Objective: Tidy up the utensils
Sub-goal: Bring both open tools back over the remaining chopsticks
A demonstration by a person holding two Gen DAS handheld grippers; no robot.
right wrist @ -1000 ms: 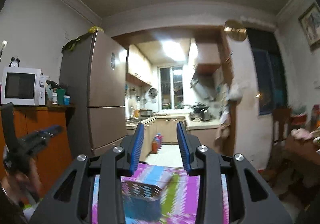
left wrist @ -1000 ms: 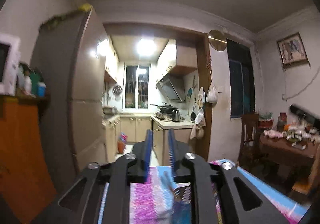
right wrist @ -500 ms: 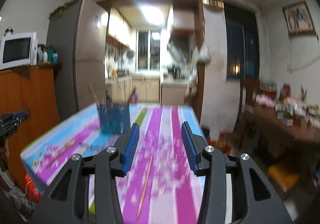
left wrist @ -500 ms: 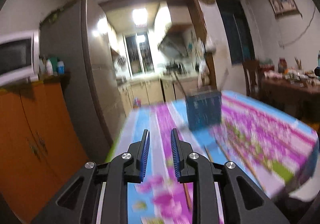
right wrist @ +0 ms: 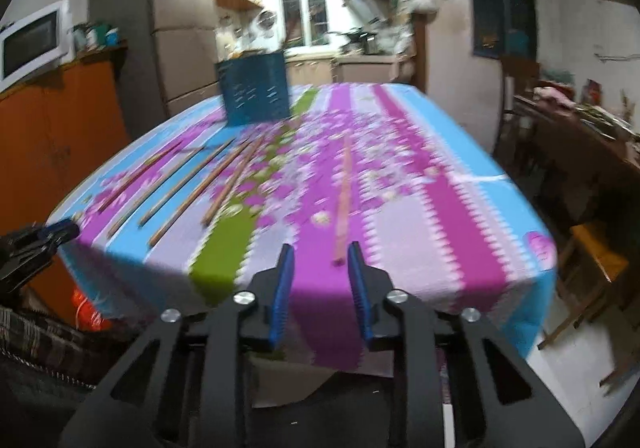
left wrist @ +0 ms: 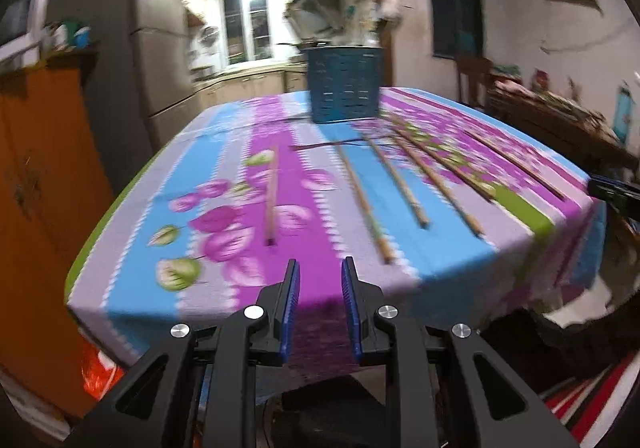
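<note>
An orange cabinet (left wrist: 40, 184) is seen at the far left, and a table with a flowered cloth (left wrist: 224, 280) is placed to its right. In the left wrist view, the left gripper (left wrist: 319, 280) is held just before the near edge of the table, above the hanging cloth; its blue pads are separated by a small gap, and nothing is held between them. On the cloth, a single chopstick (left wrist: 272, 196) is laid on the left part, pointing from near to far. To its right, several more chopsticks (left wrist: 400, 184) are spread side by side, a little apart from each other, in a fan shape. A blue basket (left wrist: 344, 86) is placed upright at the far side of the table, behind the chopsticks. In the right wrist view, the right gripper (right wrist: 320, 264) is held at the near edge on the right part of the table; its jaws are closing and nothing is gripped between them. A lone chopstick (right wrist: 344, 200) is laid just beyond its fingertips, not touched. The pictures are blurred by motion, so the small details cannot be told.
</note>
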